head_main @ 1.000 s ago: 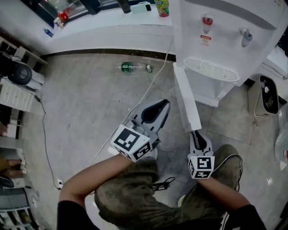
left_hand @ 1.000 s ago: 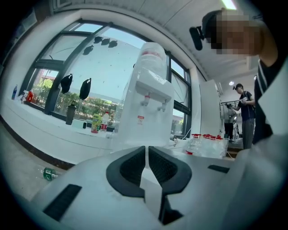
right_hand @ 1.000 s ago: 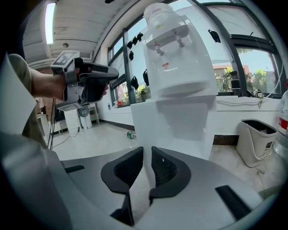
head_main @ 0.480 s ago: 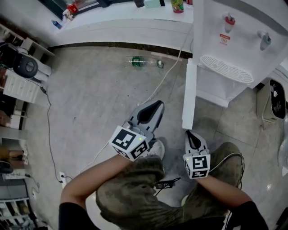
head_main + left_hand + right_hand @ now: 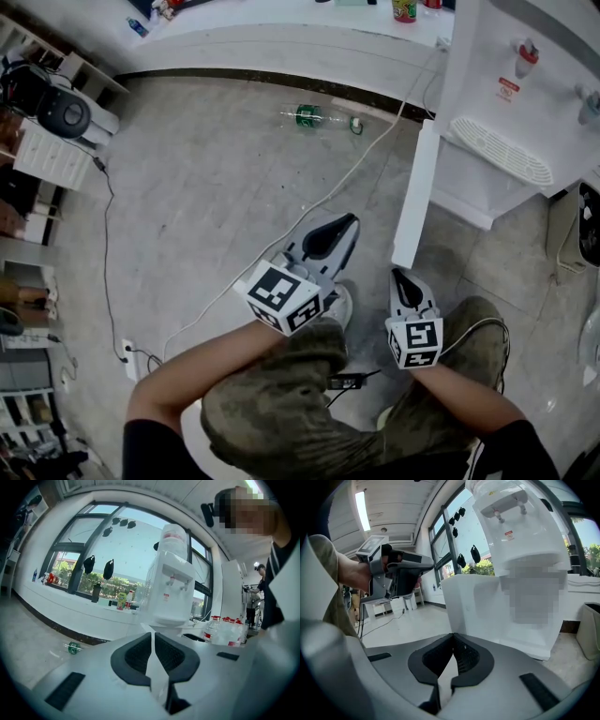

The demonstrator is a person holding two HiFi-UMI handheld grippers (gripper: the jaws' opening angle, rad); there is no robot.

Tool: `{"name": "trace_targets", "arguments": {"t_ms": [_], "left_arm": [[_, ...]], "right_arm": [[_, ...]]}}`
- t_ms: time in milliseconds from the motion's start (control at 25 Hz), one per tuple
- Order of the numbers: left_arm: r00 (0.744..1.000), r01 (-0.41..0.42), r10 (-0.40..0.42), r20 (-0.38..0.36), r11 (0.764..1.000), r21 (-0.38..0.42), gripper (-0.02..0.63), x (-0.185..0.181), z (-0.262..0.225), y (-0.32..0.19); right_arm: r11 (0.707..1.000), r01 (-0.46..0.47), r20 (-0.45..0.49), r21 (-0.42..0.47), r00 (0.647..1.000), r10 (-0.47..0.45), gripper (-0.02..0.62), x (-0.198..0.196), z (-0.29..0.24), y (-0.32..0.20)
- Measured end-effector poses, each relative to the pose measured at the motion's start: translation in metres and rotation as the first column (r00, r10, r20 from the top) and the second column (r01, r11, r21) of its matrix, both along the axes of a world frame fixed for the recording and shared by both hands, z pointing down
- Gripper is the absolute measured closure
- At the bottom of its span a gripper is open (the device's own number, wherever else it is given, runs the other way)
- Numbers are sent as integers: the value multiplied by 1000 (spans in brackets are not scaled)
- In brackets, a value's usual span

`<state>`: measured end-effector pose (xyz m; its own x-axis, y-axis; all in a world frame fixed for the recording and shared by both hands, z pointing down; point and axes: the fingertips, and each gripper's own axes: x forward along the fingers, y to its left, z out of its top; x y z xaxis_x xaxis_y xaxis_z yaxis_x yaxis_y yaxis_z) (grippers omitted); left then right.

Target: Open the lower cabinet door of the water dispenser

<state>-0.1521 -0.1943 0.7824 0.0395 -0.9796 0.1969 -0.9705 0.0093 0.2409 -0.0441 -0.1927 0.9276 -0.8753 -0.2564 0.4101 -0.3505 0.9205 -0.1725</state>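
The head view showed the water dispenser (image 5: 525,103) on the floor (image 5: 206,187) against the base of the window ledge (image 5: 281,47). Its lower cabinet door (image 5: 415,197) stood swung out from the cabinet and appeared edge-on as a narrow white panel. The right gripper (image 5: 401,279) lay just short of the door's free end; no view confirmed contact. The left gripper (image 5: 339,228) was further from the dispenser, above a white cable (image 5: 309,211) that ran across the floor. A green-labelled bottle (image 5: 323,118) lay on the floor near the base of the ledge.

Jaw state could not be read from the head view; the gripper views supplied it. In the left gripper view the jaws were pressed almost together, with only a thin slit and nothing in it. That view alone showed the dispenser's front with both taps, and a group of red-capped bottles (image 5: 225,630) beside the dispenser. In the right gripper view the jaw tips met and pinched nothing. There the door's broad face rose directly beyond the tips.
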Motion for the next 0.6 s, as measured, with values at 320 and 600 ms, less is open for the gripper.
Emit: {"name": "trace_targets", "arguments": {"t_ms": [320,600], "left_arm": [[1000,12,-12,11,1000,6,584,-10,-4,1],[1000,-13,13,9,1000,-15,584,-3,1,-6]], "right_arm": [[998,-69,7,7,998,69,560,18,-10,-8],[999,-38,26,19,999,37,531,4,-10,-12]]}}
